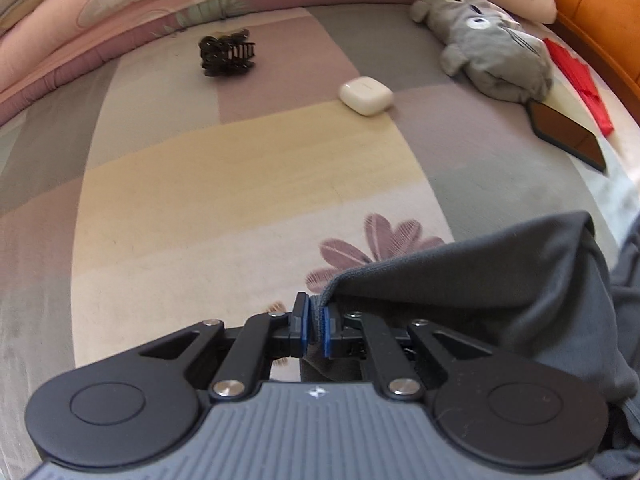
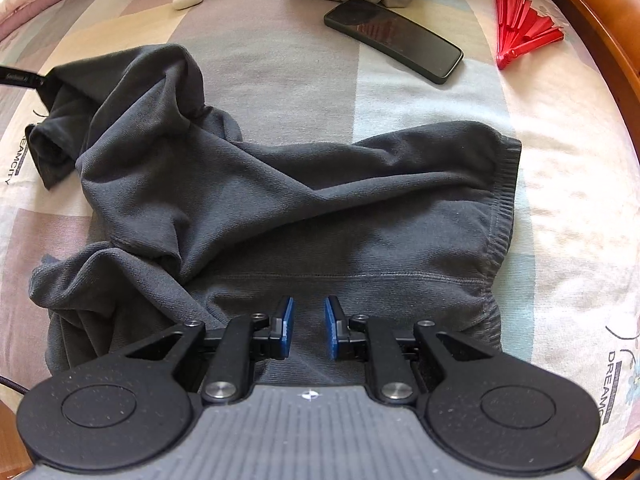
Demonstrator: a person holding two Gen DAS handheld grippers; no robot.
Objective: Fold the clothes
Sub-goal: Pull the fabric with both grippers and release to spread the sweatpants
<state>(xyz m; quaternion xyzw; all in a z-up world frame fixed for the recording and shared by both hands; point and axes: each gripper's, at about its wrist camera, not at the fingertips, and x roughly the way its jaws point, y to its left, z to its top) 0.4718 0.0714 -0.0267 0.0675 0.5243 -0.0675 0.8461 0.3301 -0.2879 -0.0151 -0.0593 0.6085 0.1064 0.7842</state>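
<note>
On the bed (image 2: 560,208), spread across the patchwork sheet, lies the dark grey sweatshirt (image 2: 304,208), rumpled, its ribbed hem toward your right and one sleeve bunched and lifted at the far left. Your left claw (image 1: 316,330) is pinching an edge of that cloth between its blue pads, and the fabric rises from it in a taut tent. Your right claw (image 2: 308,328) hangs just above the near part of the garment with its fingers spread and nothing between them. The pinch on the left looks shallow, so I judge a hard or sideways pull could slip the edge free and drop the fold crooked. With only one claw holding, the body may drag across the sheet rather than fold over, deepening the creases in the middle. Beyond the garment, mind the phone (image 2: 394,38) and the red folding fan (image 2: 524,28), which lie near enough that a swept sleeve could catch them; the white earbud case (image 1: 366,95), the black hair clip (image 1: 227,53) and the grey plush toy (image 1: 492,44) sit farther off.
</note>
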